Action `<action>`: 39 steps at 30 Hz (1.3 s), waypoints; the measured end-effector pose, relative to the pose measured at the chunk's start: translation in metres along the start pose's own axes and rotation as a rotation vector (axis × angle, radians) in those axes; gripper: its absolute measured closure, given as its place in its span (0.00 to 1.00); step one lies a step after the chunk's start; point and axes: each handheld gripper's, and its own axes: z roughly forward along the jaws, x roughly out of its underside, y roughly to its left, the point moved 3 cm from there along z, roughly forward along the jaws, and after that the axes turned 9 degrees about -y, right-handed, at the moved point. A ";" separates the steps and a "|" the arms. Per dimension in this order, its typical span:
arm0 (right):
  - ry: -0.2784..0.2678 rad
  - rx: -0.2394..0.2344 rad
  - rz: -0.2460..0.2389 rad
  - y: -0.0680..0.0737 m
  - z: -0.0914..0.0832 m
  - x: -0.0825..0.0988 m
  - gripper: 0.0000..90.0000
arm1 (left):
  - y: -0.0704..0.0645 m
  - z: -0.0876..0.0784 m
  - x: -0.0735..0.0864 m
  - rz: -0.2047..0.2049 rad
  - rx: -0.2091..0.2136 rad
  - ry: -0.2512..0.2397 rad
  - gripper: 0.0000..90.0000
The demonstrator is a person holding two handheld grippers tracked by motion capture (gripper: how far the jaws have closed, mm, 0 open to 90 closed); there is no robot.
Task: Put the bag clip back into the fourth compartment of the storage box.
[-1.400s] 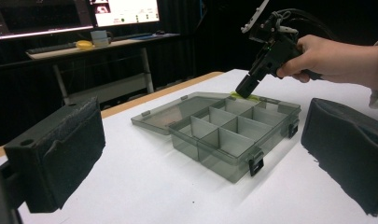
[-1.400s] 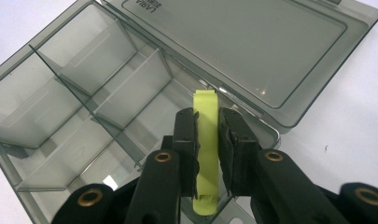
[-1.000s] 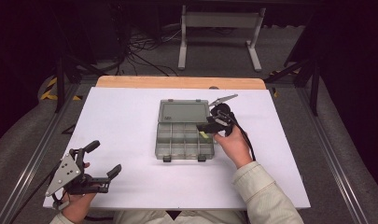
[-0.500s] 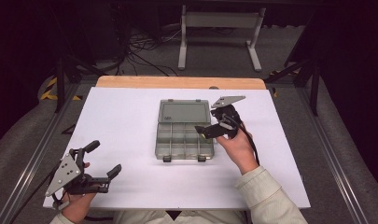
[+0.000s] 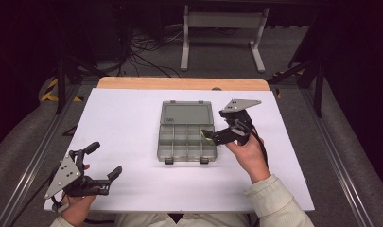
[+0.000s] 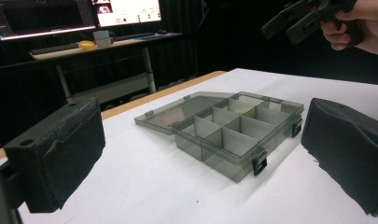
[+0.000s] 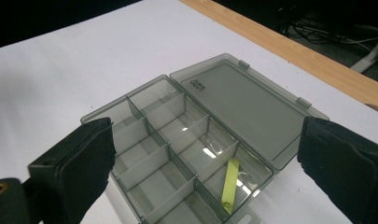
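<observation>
A clear grey compartment box [image 5: 187, 141] lies mid-table with its lid [image 5: 187, 113] folded flat behind it. A yellow strip [image 7: 230, 185] lies in a compartment at the box's right end, free of any pad. My right gripper [image 5: 215, 126] hovers above that right end, a hand's width up. Its jaws have just been opening and now stand wide with nothing between them [image 7: 212, 158]. My left gripper [image 5: 105, 159] rests at the table's near left corner, open and empty, looking across at the box [image 6: 233, 135] and at the right gripper [image 6: 294, 23].
White sheet [image 5: 132, 118] covers the table, with a wooden strip [image 5: 179, 83] along the far edge. A metal stand [image 5: 222, 33] and cables sit on the floor beyond. A desk with monitors [image 6: 84, 14] stands off to the side.
The right gripper has lifted up and back from the box's right end while its jaws spread apart; the yellow strip stays in the compartment. The left gripper has not moved.
</observation>
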 end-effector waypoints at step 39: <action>-0.317 0.049 -0.100 0.003 -0.094 0.041 0.00 | 0.002 0.000 0.000 -0.008 -0.007 0.006 0.00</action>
